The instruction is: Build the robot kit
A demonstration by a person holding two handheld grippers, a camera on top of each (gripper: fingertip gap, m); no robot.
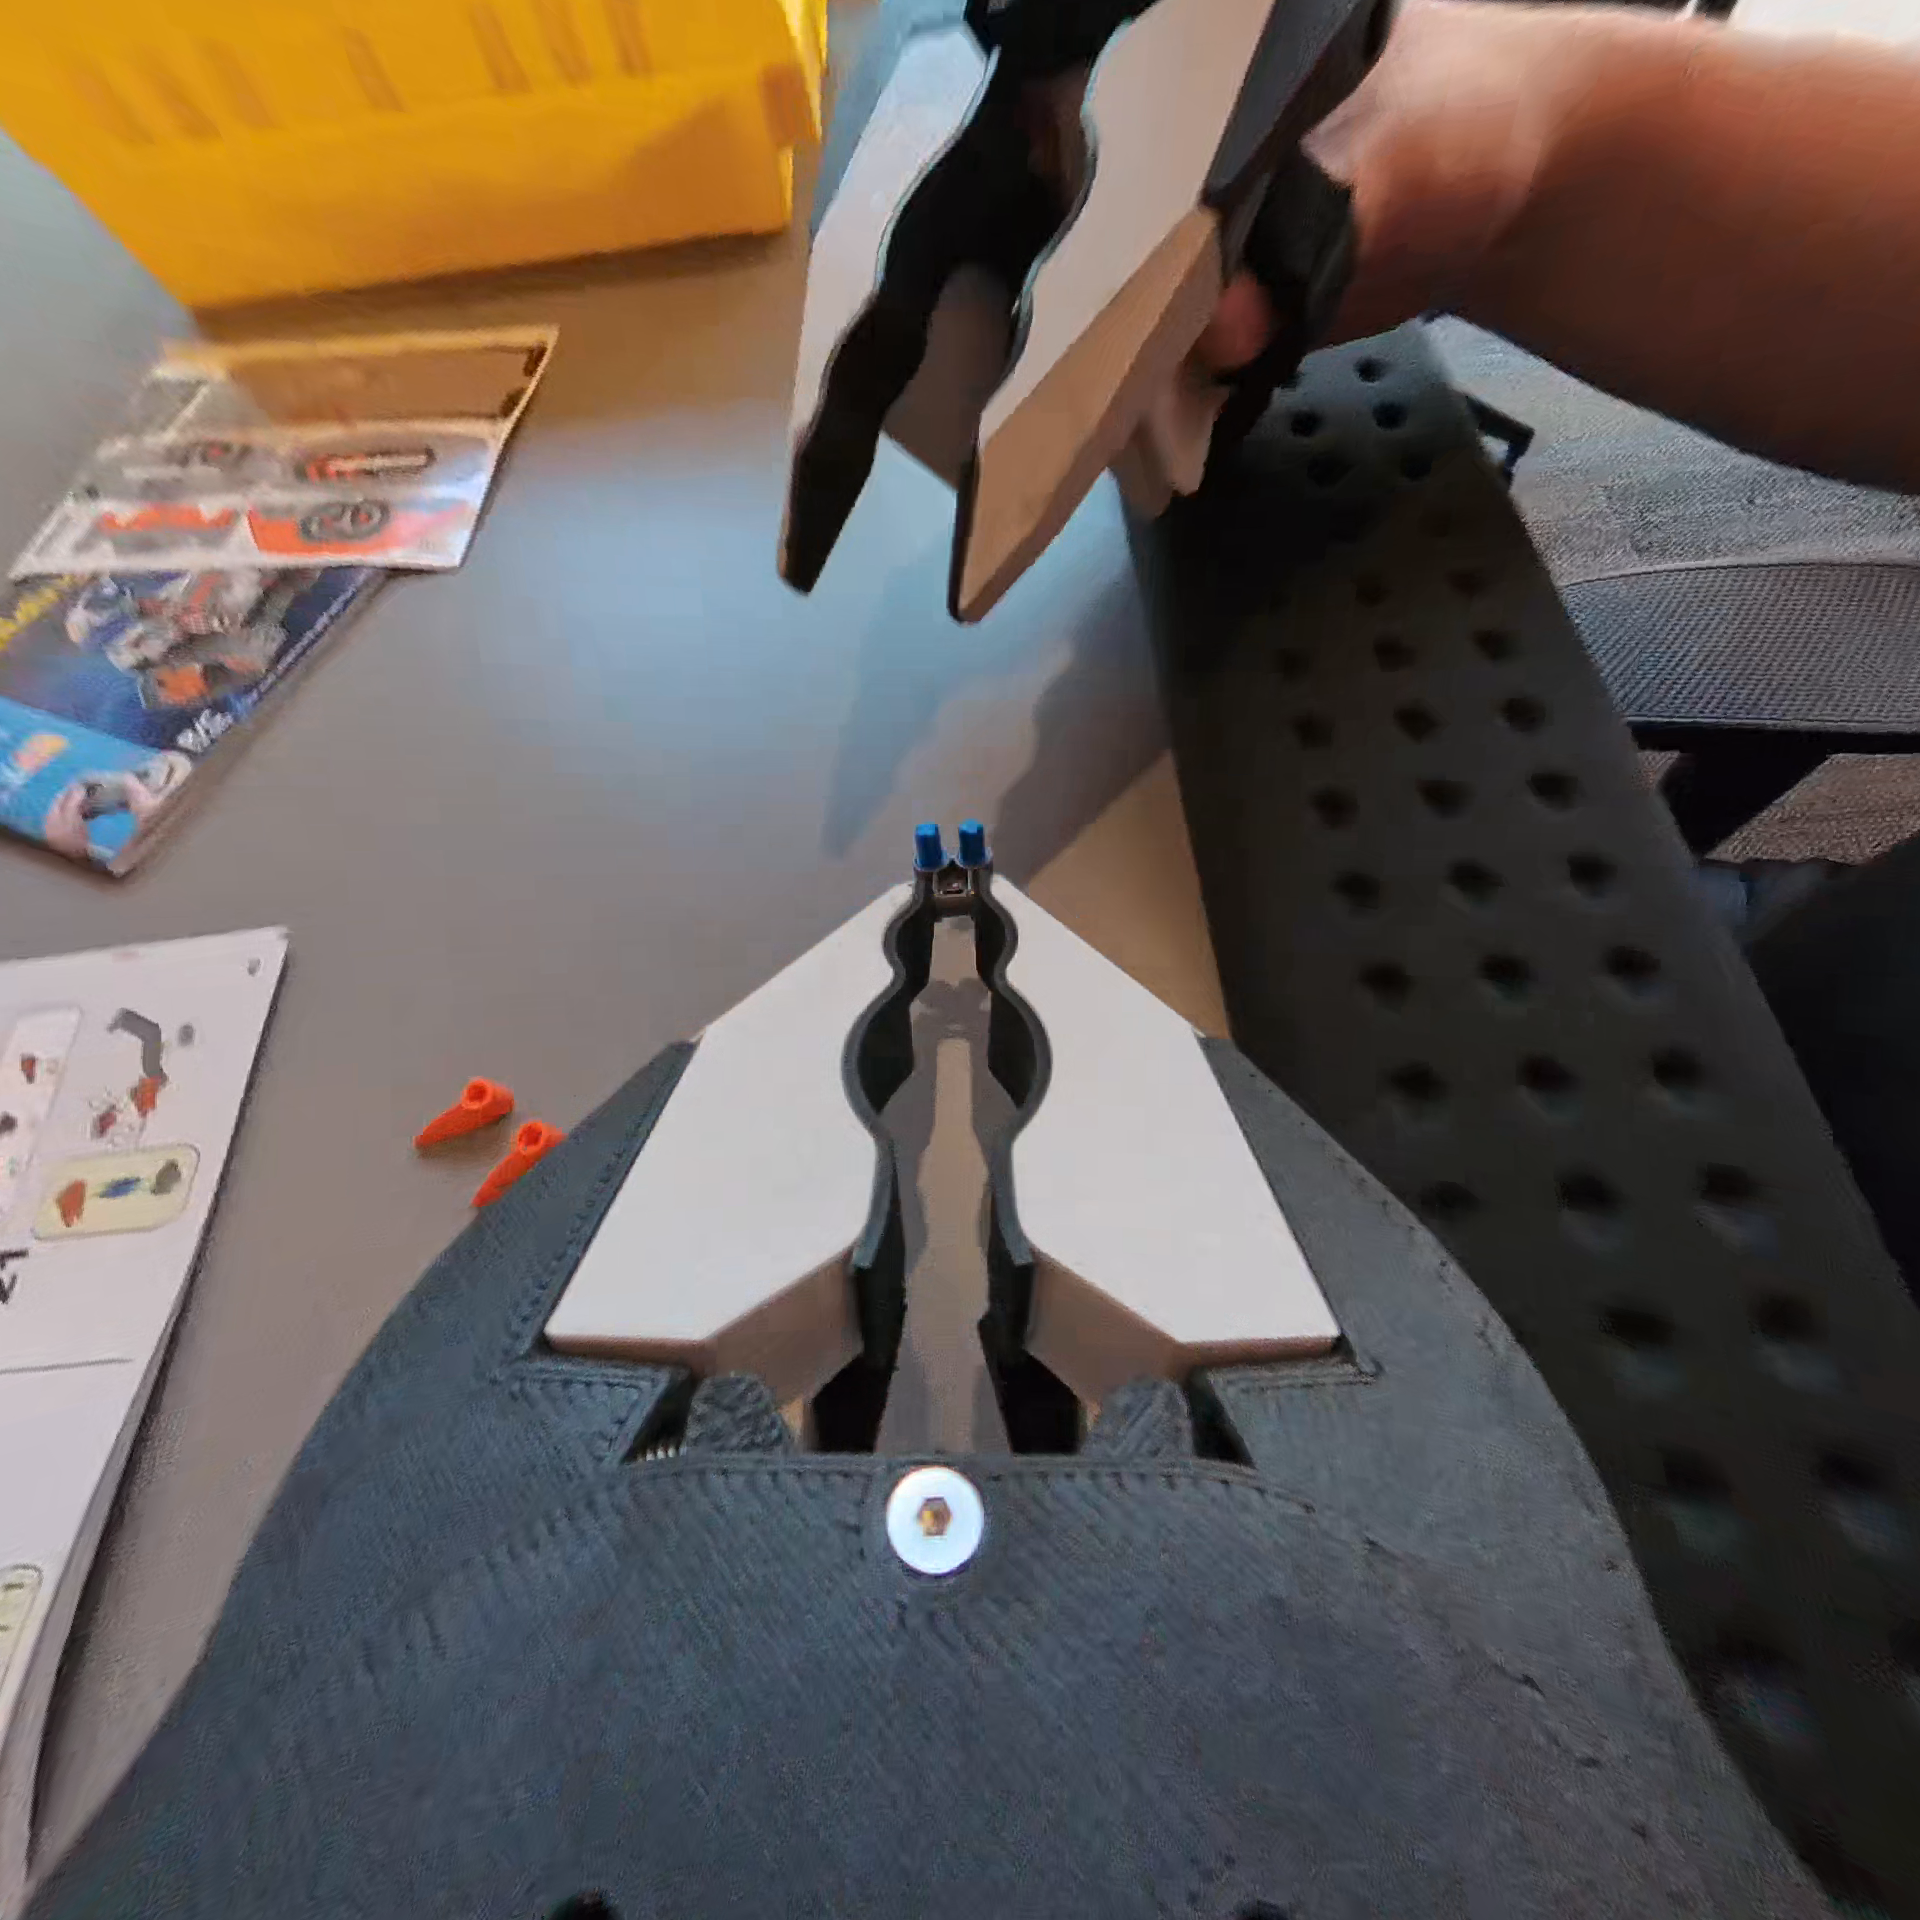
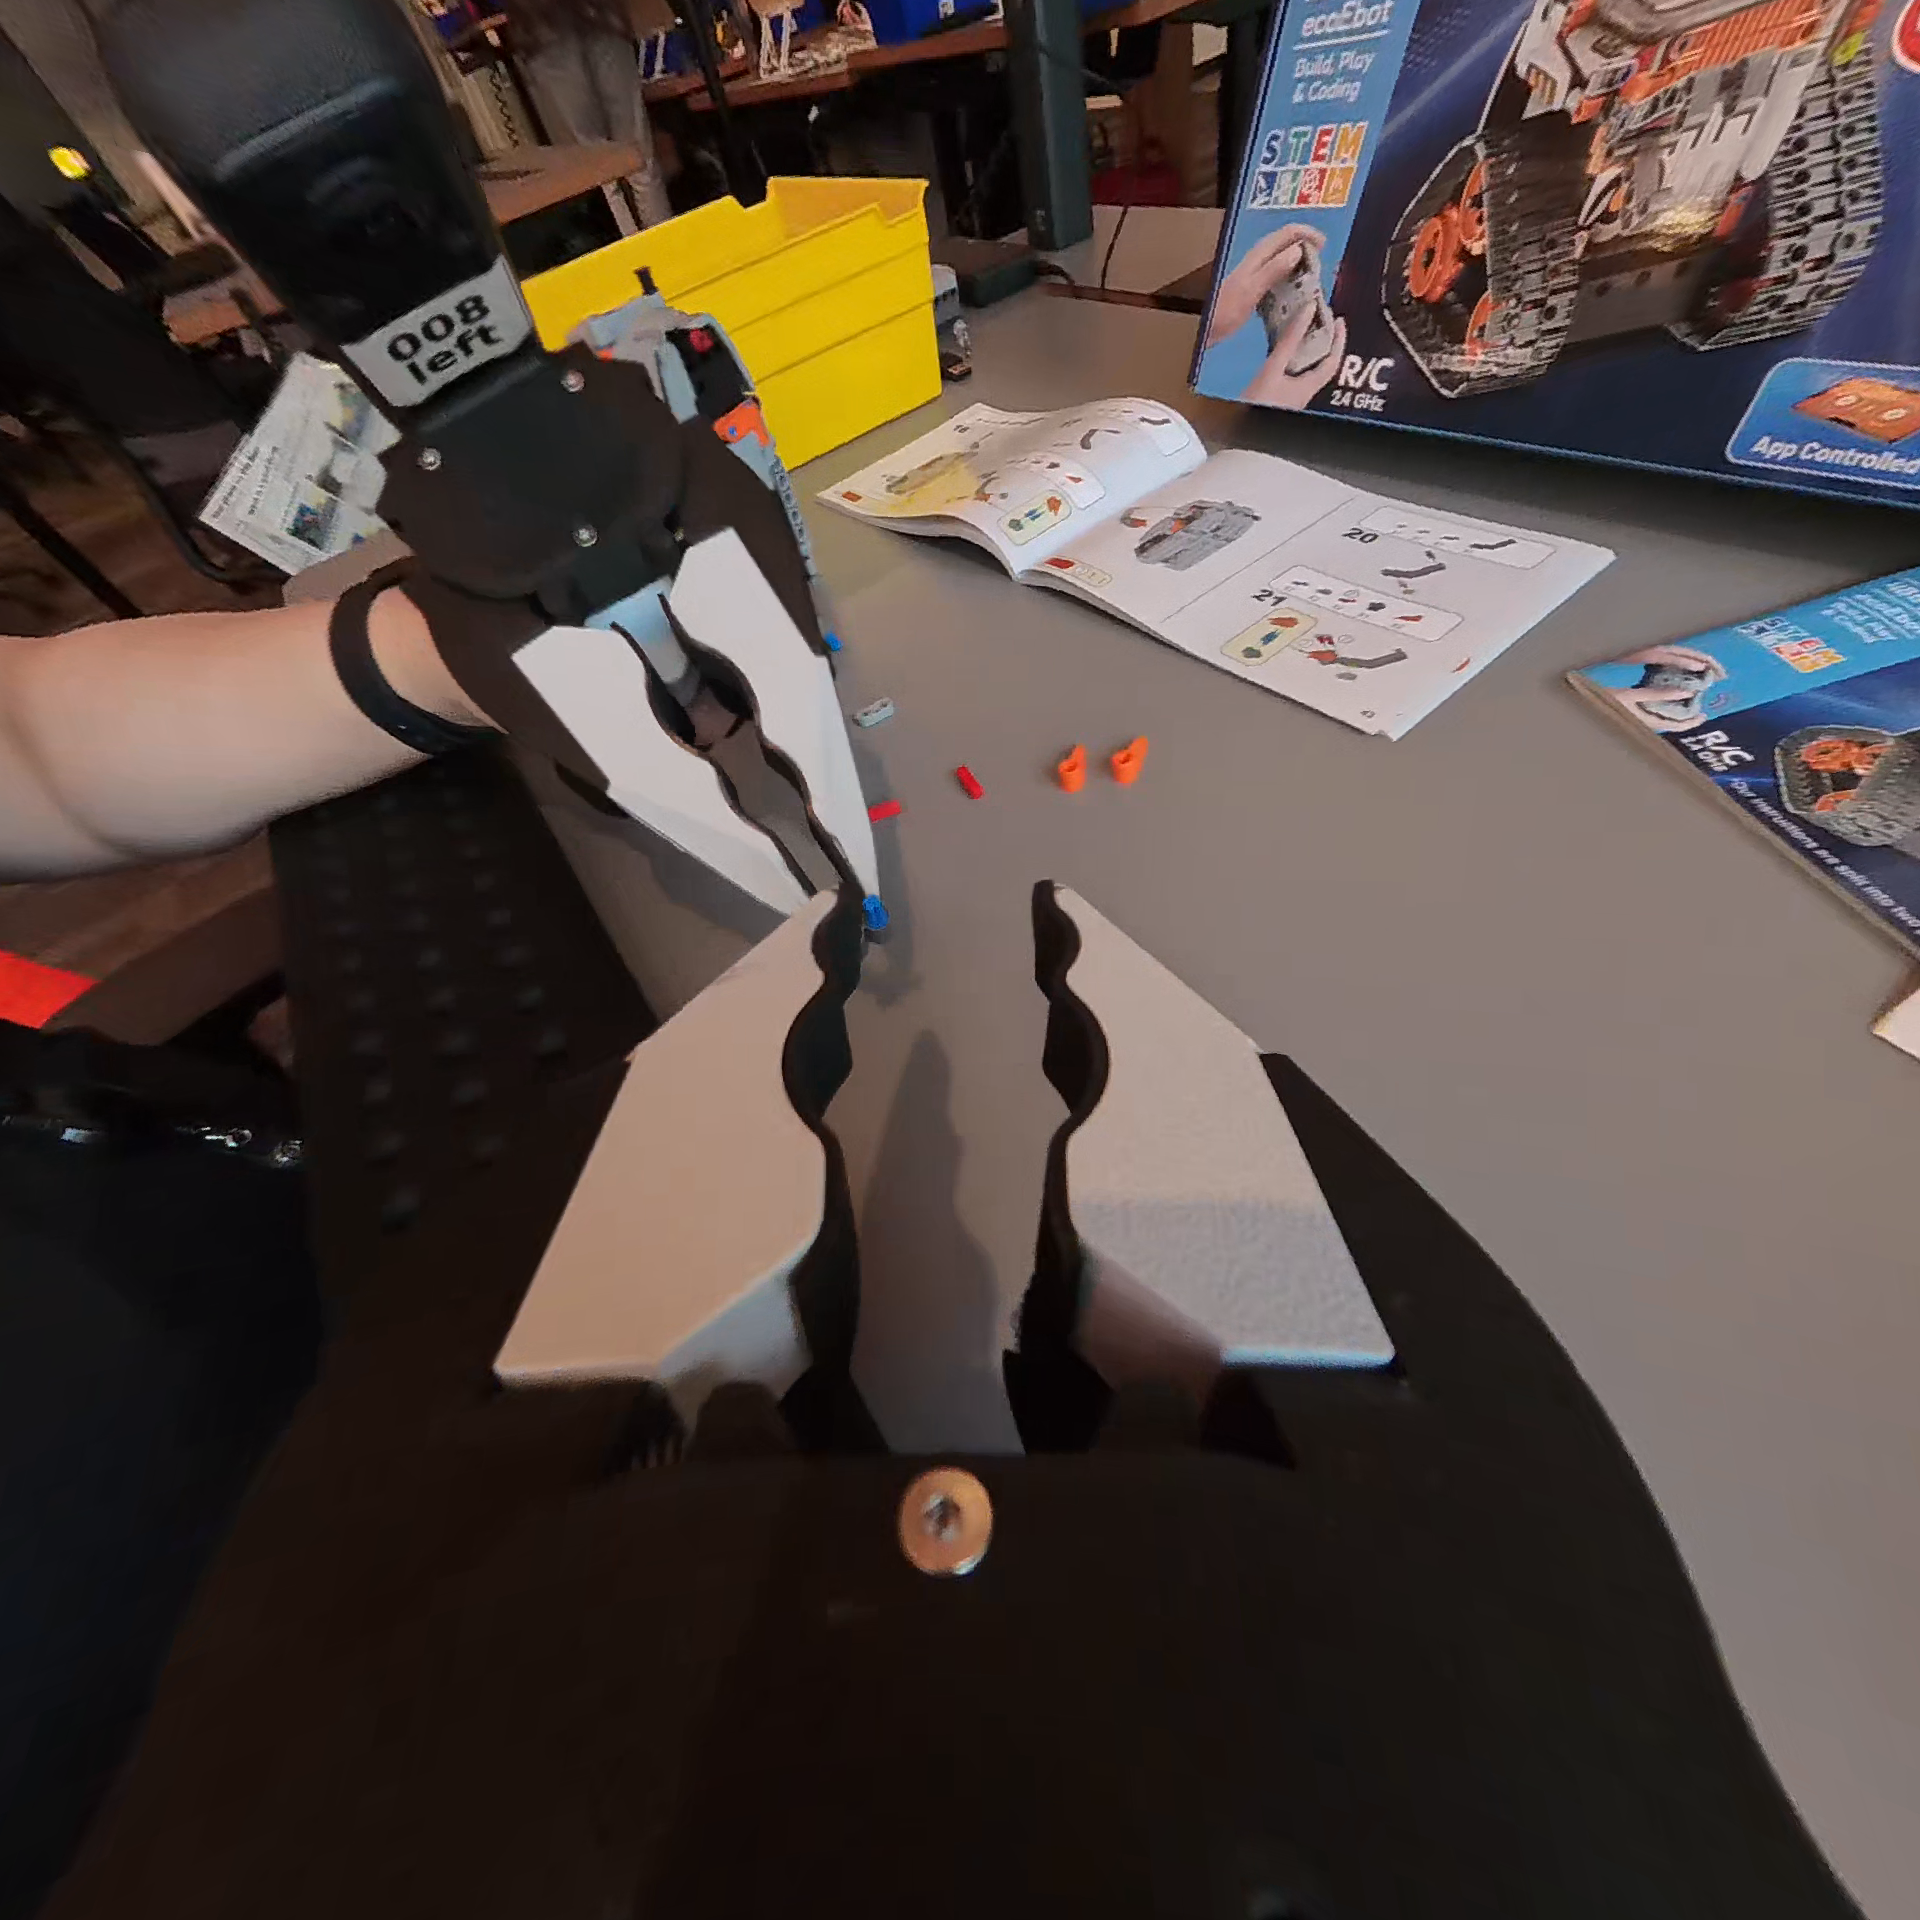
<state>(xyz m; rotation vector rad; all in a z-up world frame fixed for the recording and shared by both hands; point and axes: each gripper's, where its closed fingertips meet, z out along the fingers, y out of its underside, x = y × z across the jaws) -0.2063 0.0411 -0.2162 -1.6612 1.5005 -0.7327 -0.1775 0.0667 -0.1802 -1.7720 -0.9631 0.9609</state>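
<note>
My left gripper (image 1: pixel 948 883) pinched a small blue-pegged part (image 1: pixel 949 847) above the bench (image 1: pixel 644 727); my right gripper (image 2: pixel 940 899) hovered near, fingers wide, empty.

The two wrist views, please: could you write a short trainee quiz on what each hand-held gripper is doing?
1. True or false: the left hand-held gripper is shut on a small blue-pegged piece.
2. The right hand-held gripper is: A open and empty; B shut on a red pin; C holding a booklet.
3. What colour are the two small cone-shaped parts lying near the open instruction booklet on the grey table?

Key: 1 true; 2 A; 3 orange.
</note>
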